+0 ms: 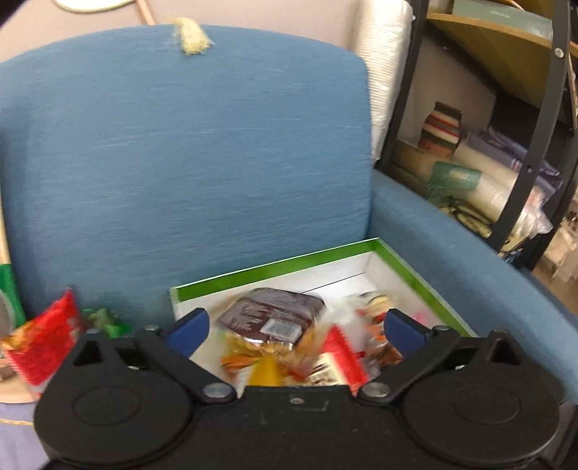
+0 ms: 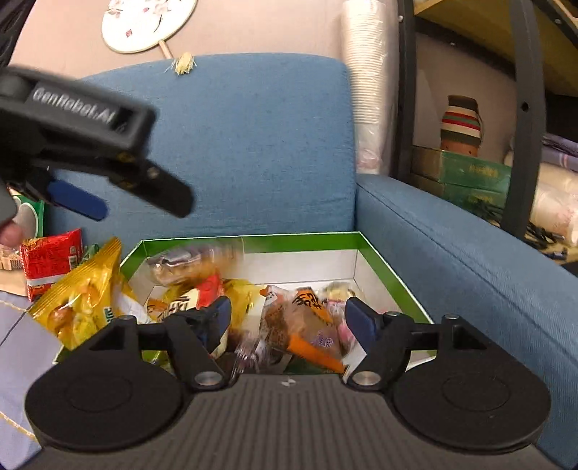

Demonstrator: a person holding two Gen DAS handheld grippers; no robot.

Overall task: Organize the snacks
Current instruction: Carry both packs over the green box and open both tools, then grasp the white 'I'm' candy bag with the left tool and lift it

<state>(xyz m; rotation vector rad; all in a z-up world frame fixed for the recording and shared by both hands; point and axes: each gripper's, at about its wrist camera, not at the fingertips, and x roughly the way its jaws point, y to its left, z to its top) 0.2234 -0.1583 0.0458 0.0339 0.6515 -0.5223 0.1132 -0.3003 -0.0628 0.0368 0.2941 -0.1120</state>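
green-rimmed box (image 2: 253,243) holds snack packets (image 2: 307,318); both grippers (image 2: 287,320) gape — empty

Looks like a lived-in home room used also for storage: blue armchair (image 2: 253,152), painted round fan (image 2: 144,21) on far wall, metal shelf rack (image 2: 523,108) at right with folded bedding (image 1: 505,170), boxes (image 2: 469,177).

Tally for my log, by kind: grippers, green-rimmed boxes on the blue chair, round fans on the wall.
Grippers: 2, the left gripper and the right gripper
Green-rimmed box: 1
Round fan: 1
Total: 4
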